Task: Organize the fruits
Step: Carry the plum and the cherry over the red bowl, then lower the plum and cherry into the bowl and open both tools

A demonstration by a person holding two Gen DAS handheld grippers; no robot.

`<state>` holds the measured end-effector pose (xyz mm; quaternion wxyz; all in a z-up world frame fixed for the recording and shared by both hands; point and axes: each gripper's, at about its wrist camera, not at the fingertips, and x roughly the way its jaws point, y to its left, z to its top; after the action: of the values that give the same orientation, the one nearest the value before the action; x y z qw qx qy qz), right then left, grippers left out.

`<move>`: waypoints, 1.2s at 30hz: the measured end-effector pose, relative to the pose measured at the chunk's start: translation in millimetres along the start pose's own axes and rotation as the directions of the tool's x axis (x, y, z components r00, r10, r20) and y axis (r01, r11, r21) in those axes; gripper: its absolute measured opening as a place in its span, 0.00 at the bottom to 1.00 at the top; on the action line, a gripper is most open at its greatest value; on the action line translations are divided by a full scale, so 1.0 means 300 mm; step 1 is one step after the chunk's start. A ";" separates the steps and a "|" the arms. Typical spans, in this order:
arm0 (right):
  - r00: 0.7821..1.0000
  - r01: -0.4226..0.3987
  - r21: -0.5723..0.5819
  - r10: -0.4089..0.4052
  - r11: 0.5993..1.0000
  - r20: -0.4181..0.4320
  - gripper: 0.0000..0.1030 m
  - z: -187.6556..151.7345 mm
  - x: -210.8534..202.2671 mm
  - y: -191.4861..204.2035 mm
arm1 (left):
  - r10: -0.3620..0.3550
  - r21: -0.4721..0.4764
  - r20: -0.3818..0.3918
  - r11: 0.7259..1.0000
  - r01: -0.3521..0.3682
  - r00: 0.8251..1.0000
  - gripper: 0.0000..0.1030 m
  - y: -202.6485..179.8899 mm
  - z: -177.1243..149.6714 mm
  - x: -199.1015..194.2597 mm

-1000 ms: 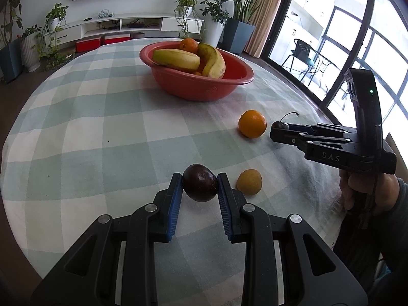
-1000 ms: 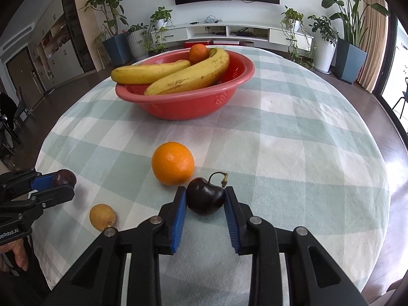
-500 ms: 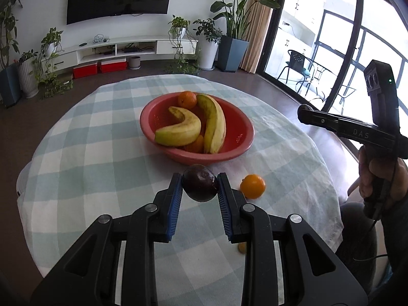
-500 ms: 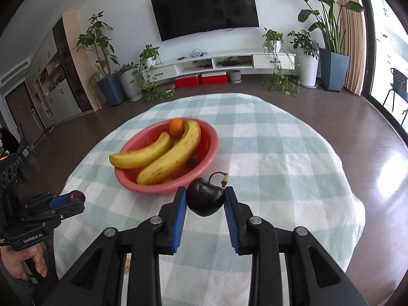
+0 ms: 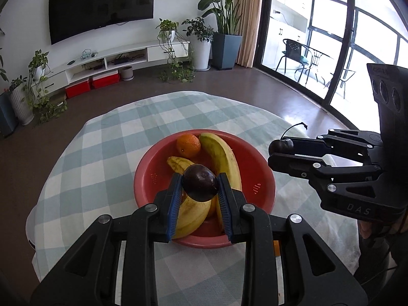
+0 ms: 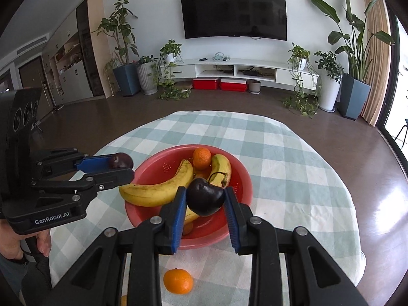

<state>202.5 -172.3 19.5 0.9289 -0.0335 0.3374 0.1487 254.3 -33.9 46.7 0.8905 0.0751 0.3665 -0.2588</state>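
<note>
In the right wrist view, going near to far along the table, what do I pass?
Loose orange on the cloth → dark cherry clamped in the right gripper → red bowl → orange in the bowl → bare checked tablecloth.

In the left wrist view, the left hand-held gripper [image 5: 200,195] and its dark round fruit [image 5: 200,183] cover the middle of 1 banana [image 5: 190,215] and most of an orange fruit [image 5: 212,207] in the red bowl [image 5: 153,178]. In the right wrist view, a small yellow-orange fruit [image 6: 124,301] is cut off by the bottom edge. The person's left hand [image 6: 15,244] shows only partly.
</note>
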 end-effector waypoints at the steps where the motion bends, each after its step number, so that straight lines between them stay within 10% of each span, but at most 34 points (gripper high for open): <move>1: 1.000 -0.003 -0.001 0.003 1.000 -0.008 0.31 0.001 0.020 0.002 | 0.002 0.002 -0.010 1.000 -0.002 1.000 0.25 0.003 0.002 0.023; 18: 0.994 0.021 -0.108 -0.033 0.994 -0.105 0.31 0.011 0.262 0.055 | 0.000 -0.044 -0.073 0.999 -0.003 0.997 0.25 0.098 -0.026 0.228; 36: 0.995 0.033 -0.094 -0.041 0.995 -0.095 0.35 -0.007 0.234 0.041 | -0.004 -0.060 -0.069 0.998 0.000 0.998 0.27 0.107 -0.033 0.230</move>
<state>248.6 -143.1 -26.4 0.9115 -0.0896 0.3742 0.1450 305.8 -31.3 -9.9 0.8790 0.0566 0.4047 -0.2458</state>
